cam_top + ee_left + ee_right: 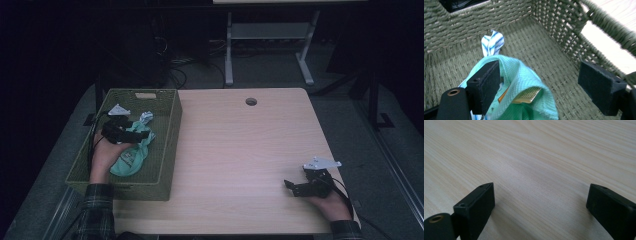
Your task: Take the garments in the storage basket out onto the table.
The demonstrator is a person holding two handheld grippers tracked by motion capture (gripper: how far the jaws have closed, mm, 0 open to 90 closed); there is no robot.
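Left gripper (131, 131) is down inside the green woven basket (170, 150) at the left of the high view, jaws spread wide over a mint-green cloth (131, 159) lying on the basket floor. In the left gripper view one jaw touches the cloth (524, 82), the other stands clear near the basket wall (564, 32); a blue-striped cloth (492, 44) pokes up behind. Right gripper (295, 187) rests at lower right on the pale wooden worktop (240, 150), jaws spread, gripping nothing.
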